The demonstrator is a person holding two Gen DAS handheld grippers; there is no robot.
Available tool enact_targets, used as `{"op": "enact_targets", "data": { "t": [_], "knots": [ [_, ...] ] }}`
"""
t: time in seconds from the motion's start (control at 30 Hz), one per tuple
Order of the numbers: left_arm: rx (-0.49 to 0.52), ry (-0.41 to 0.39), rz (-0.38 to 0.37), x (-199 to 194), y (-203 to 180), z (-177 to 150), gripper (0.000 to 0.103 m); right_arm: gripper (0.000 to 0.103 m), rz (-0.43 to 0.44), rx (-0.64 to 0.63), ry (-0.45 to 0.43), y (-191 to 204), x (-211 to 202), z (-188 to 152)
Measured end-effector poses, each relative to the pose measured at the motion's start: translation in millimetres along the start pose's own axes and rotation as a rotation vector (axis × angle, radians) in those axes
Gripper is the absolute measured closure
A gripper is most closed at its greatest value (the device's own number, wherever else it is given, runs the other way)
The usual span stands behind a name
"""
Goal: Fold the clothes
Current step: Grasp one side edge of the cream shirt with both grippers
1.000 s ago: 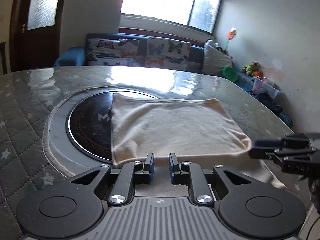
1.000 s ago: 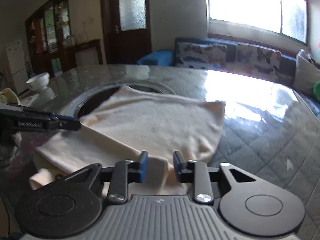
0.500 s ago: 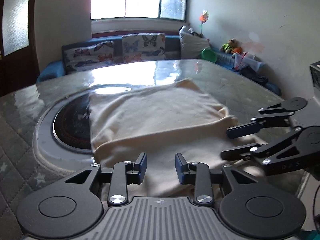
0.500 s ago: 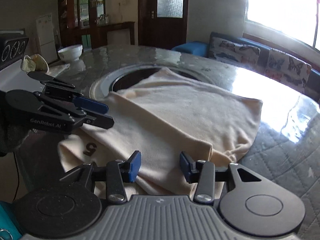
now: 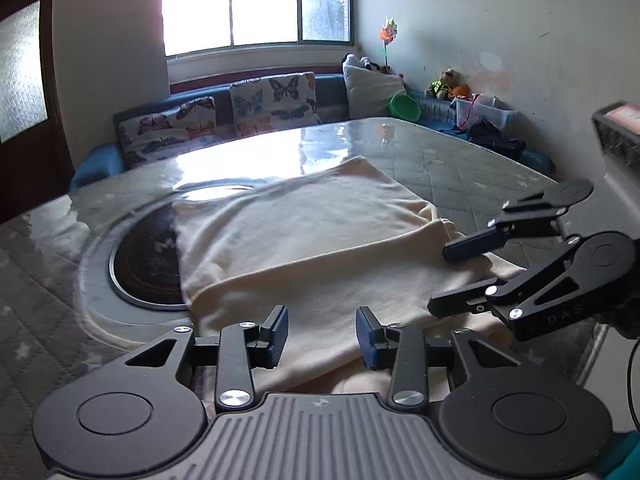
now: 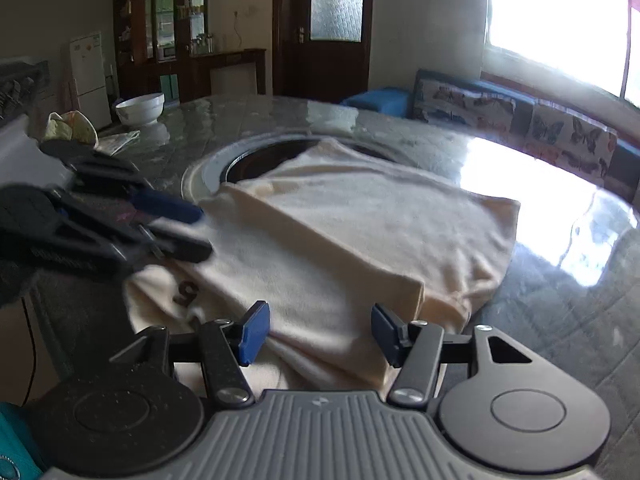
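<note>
We find a cream garment [image 5: 304, 240] lying folded on the table [image 5: 460, 160], a glossy quilted-pattern top with a round dark inset plate [image 5: 144, 256] set in a grey ring. The garment's far left corner overlaps that plate; its near edge reaches the table's near edge, just below both grippers. An upper folded layer lies across a lower one, and in the right wrist view a dark printed numeral [image 6: 186, 294] shows on the lower layer towards the near left corner of the cloth.

We note the left gripper [image 5: 322, 334] over the near edge of the garment, its jaws opening, moderately apart, with cloth showing below the gap but neither pad pressing on it. The right gripper [image 6: 320, 334] stands over the near right part of the fold, its jaws also opening and somewhat wider; the folded edge lies beneath them and is not clamped. In the left wrist view the right gripper [image 5: 444, 276] appears at the garment's right side, fingers spread, the upper fingertip touching or just above the cloth; we cannot tell which.

At the table's far left edge we record a white bowl [image 6: 140, 108]. Beyond the far edge stands a sofa [image 5: 224, 120] with butterfly cushions.
</note>
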State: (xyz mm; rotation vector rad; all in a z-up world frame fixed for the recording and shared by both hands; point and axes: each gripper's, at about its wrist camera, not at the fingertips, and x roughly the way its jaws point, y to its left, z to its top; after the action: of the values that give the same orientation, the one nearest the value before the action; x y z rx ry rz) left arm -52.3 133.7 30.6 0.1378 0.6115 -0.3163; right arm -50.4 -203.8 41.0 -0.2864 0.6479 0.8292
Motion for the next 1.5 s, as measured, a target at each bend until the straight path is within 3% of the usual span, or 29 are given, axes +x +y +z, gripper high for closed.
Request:
{"op": "enact_targets", "data": {
  "t": [0.33, 0.5, 0.7, 0.73, 0.87, 0.93, 1.2, 1.3, 1.5],
  "knots": [
    [0.216, 0.025, 0.005, -46, -12, -36, 0.058, 0.042, -0.013, 0.005, -0.012, -7, -30, -2],
    [0.348, -0.003, 0.02, -34, -37, -46, 0.058, 0.037, -0.034, -0.048, 0.015, -3, -42, -8],
    [0.426, -0.033, 0.027, -13, -48, -46, 0.058, 0.031, -0.051, -0.111, 0.034, 3, -53, -16],
    [0.433, -0.038, 0.026, -11, -48, -45, 0.059, 0.029, -0.052, -0.123, 0.037, 4, -54, -17],
    [0.397, -0.06, 0.021, -7, -43, -39, 0.083, 0.024, -0.049, -0.195, 0.049, 13, -55, -23],
    [0.359, -0.071, 0.014, -7, -37, -32, 0.088, 0.024, -0.041, -0.232, 0.05, 17, -54, -25],
    [0.243, -0.099, -0.02, -2, -15, 0, 0.093, 0.023, -0.031, -0.346, 0.007, 29, -35, -20],
    [0.221, -0.092, -0.037, 3, -9, 7, 0.093, 0.028, -0.028, -0.358, 0.01, 26, -23, -16],
    [0.199, -0.067, -0.058, 8, -1, 8, 0.091, 0.069, -0.031, -0.33, 0.043, 11, -6, -7]
  ]
}}
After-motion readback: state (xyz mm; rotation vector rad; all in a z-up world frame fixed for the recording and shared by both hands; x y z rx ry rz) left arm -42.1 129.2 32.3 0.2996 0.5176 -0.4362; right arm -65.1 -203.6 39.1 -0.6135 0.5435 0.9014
